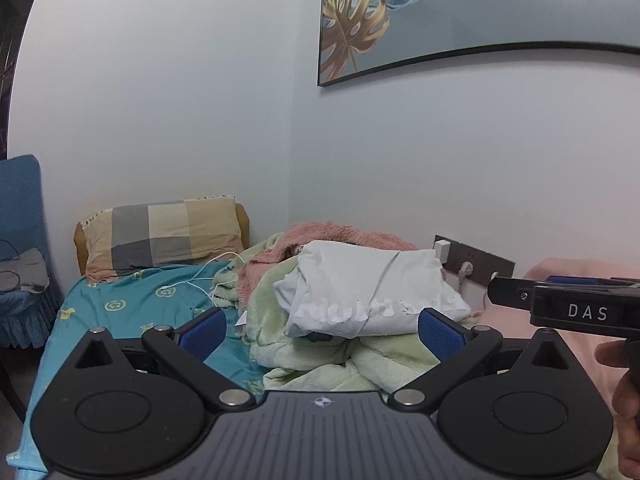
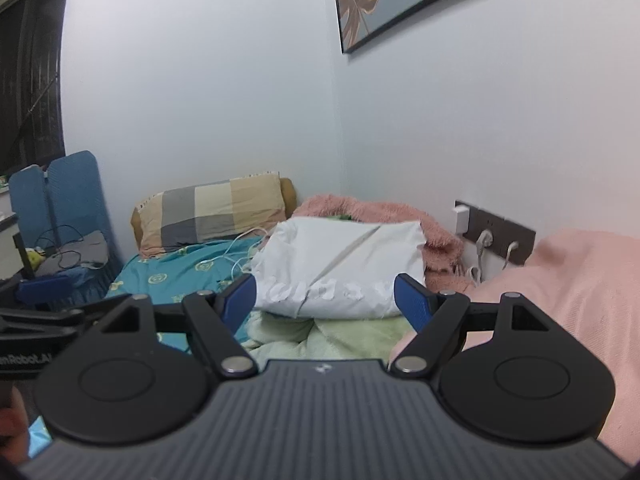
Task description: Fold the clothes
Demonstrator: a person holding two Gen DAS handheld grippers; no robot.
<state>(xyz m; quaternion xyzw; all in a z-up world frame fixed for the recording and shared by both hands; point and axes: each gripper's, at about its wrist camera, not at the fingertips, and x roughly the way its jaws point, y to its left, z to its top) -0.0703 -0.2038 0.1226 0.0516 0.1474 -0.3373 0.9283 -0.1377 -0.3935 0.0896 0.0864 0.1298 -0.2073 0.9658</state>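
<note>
A bed with a teal sheet [image 1: 120, 304] carries a checked pillow [image 1: 164, 232], green blanket [image 1: 320, 360] and, seemingly, a pink one [image 2: 560, 280].

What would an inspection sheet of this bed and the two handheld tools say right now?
Surface: bed with teal patterned sheet.
Job's things: white printed garment, bundled, lying on the light green fleece blanket.
Clutter: pink fluffy blanket behind; checked pillow at the head; pink cover to the right.
Grippers: left gripper and right gripper both open, blue-padded fingers holding nothing.
Cables: thin white cable on the sheet; white plugs in the dark wall socket strip.
Surroundings: pale wall, framed leaf picture, blue chair.
</note>
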